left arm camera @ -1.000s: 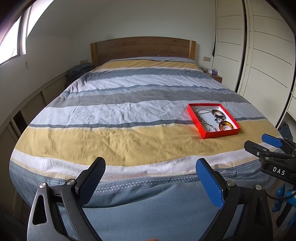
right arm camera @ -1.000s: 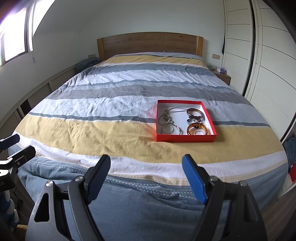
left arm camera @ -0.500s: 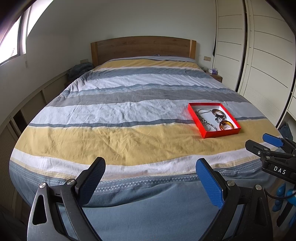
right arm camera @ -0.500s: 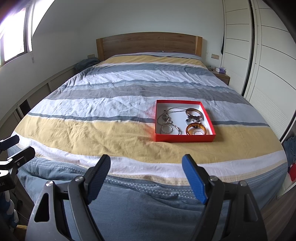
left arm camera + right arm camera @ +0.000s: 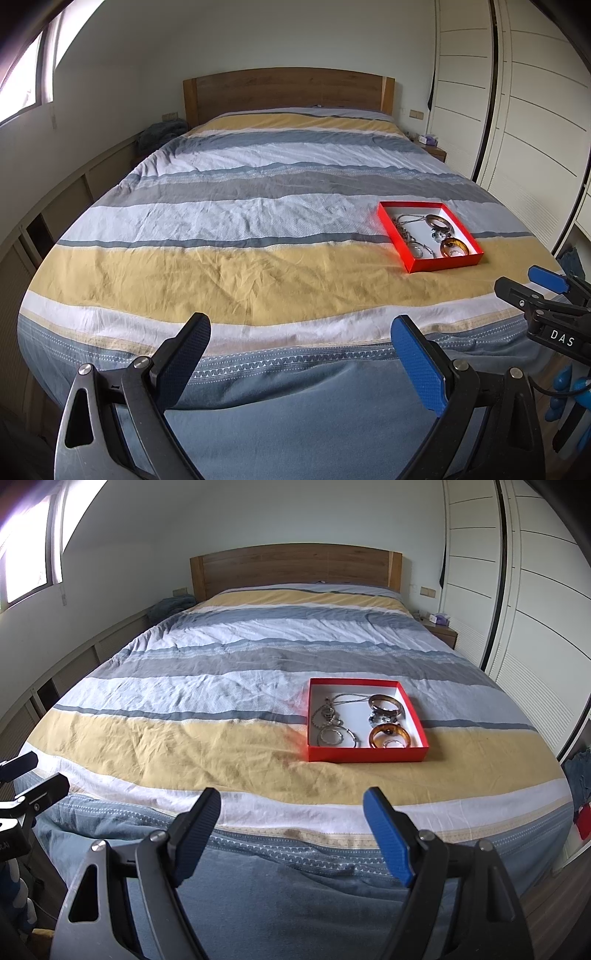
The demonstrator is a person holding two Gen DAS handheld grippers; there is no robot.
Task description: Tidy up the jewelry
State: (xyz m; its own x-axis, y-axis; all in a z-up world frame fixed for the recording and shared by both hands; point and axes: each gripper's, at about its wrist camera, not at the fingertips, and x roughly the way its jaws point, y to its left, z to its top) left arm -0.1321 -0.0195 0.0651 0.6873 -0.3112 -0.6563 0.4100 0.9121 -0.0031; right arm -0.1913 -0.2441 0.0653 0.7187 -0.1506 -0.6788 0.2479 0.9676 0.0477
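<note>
Red tray [image 5: 365, 755] holds jewelry [image 5: 360, 720] – amber bangle [image 5: 389, 736], chains, rings – on the yellow stripe of the bed [image 5: 184, 746], right side. Right tool [image 5: 291, 830] and left tool [image 5: 299, 350] both gape wide, nothing between them, well short of the tray

Soft daylight enters from a window [image 5: 27, 565] at the upper left of both frames, blown out to white glare there. The room is evenly bright with faint shadows. Focus is sharp throughout. Fisheye bending curves the edges, and dark vignetting fills the corners.
</note>
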